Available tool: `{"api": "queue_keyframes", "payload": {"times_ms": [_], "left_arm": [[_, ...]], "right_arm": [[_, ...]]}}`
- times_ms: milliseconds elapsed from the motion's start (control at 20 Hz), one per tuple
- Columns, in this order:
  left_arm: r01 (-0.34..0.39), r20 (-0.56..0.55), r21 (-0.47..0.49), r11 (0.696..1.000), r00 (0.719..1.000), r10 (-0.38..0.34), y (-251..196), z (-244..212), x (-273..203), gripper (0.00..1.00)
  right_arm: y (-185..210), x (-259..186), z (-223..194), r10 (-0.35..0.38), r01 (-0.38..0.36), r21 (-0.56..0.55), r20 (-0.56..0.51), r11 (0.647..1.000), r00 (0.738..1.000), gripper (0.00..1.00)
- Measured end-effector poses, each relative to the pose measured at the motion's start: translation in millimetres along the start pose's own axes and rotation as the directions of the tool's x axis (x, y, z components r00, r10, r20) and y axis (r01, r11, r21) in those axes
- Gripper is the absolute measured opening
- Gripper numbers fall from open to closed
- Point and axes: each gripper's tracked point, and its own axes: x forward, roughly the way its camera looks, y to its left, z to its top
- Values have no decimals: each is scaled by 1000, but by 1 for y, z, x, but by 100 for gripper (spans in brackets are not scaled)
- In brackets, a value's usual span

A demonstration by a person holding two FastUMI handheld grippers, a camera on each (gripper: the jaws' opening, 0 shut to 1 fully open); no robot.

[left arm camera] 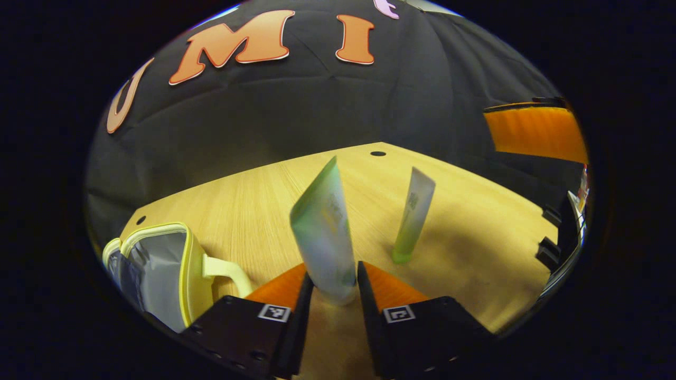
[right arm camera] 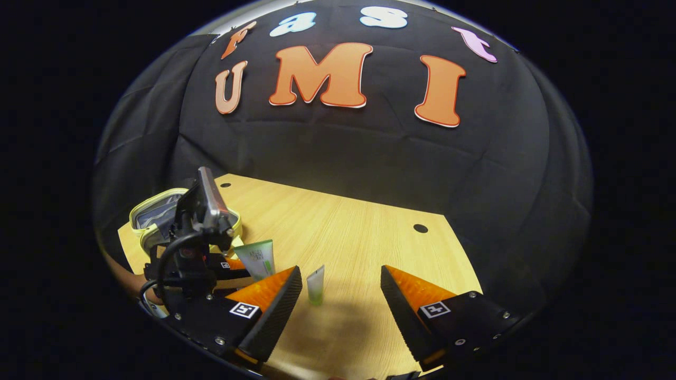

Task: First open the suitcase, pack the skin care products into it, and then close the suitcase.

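while the left gripper (left arm camera: pixel 334 287) clamps both fingers on a pale green tube (left arm camera: pixel 323 232), the right gripper (right arm camera: pixel 340 295) hovers spread wide over a smaller tube (right arm camera: pixel 316 285) standing on the wooden table (right arm camera: pixel 364 237); the yellow suitcase (left arm camera: pixel 179 269) lies open nearby.

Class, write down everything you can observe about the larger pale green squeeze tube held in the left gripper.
The larger pale green squeeze tube looks like soft plastic, fading from green to whitish, with small print on its face. It stands cap end down, flat crimped end up, leaning slightly. Both fingers of the left gripper press its lower part, near the wooden table. In the right gripper view it appears beside the open yellow case.
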Motion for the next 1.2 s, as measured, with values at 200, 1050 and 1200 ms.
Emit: {"api": "queue_keyframes", "payload": {"times_ms": [200, 1050, 1200], "left_arm": [[-36, 0, -2, 999, 999, 36, 6, 11, -8, 41], [-398, 54, -185, 899, 909, 413, 122, 74, -163, 37], [-434, 17, -196, 880, 895, 445, 147, 59, -181, 37]], "right_arm": [[5, 7, -14, 48, -48, 0, -31, 999, 998, 95], [46, 86, -79, 216, -215, 25, -211, 976, 953, 44], [51, 82, -74, 223, -217, 49, -222, 975, 949, 33]]}}
